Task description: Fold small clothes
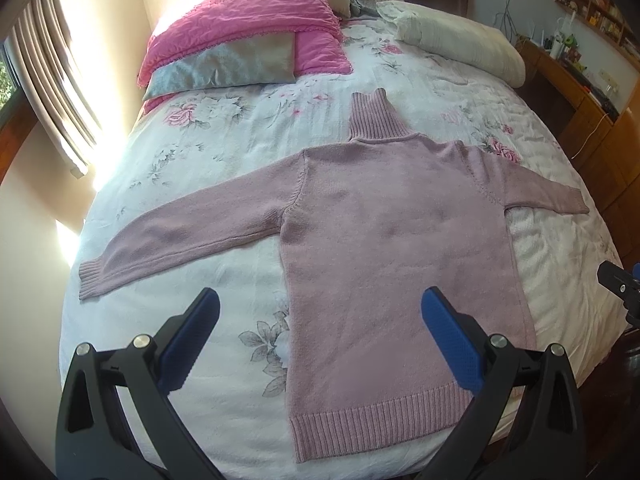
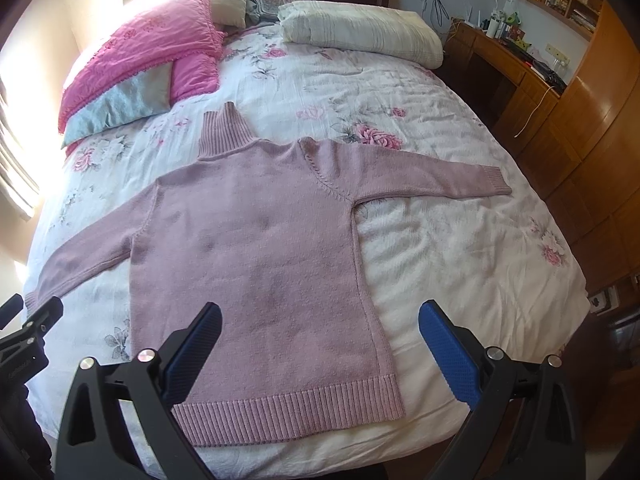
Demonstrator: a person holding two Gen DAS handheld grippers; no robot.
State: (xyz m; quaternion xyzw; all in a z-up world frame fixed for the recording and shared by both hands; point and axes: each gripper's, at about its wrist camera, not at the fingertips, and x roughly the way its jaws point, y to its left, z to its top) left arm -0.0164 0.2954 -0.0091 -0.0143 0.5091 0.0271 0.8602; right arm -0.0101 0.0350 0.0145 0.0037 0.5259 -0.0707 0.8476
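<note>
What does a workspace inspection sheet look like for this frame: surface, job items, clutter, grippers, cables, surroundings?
Surface: floral white quilt on a bed, wrinkled.
Job's things: pale pink knitted turtleneck sweater lying flat, both sleeves spread, hem nearest the grippers.
Clutter: bright pink quilted pillows, folded cream blanket at the head.
Grippers: left gripper and right gripper open, empty, above the hem.
Cables: dark wall cables; pale cord hanging off the desk.
Surroundings: wooden desk, curtains.

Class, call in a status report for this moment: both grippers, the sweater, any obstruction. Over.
Left hand-held gripper open, right hand-held gripper open, both empty above the hem. Pink sweater flat on the bed, sleeves spread, unfolded. Nothing on it; pillows well clear.
</note>
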